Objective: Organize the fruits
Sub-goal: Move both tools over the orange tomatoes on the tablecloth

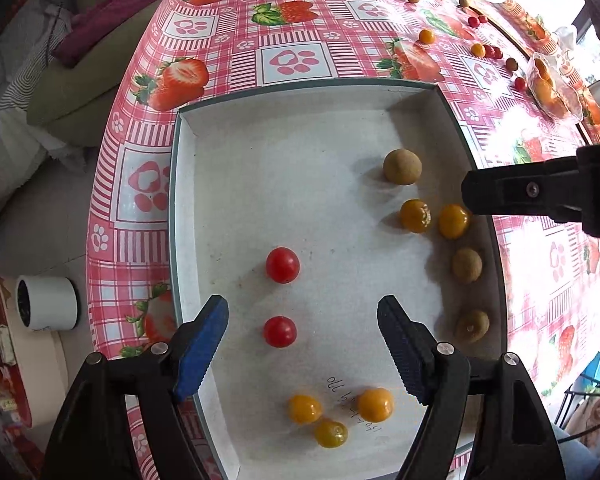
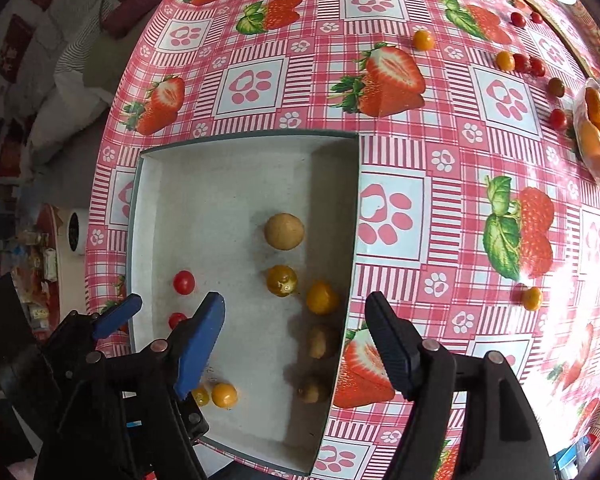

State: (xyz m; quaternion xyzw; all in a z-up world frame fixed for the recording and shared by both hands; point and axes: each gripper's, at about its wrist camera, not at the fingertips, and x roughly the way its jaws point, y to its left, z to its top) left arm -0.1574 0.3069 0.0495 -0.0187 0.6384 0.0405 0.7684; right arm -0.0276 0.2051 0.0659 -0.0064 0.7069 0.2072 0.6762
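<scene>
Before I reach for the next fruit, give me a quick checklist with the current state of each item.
1. Left tool open and holding nothing: ok.
2. Right tool open and holding nothing: ok.
3. Tray has bare floor left for more fruit: ok.
4. Sorted by kind in the tray: not ok; two orange fruits lie among the brown ones, apart from the orange group.
5. Nearest loose fruit, the orange one on the tablecloth, unobstructed: ok.
6. Far loose fruits within reach: cannot tell.
</scene>
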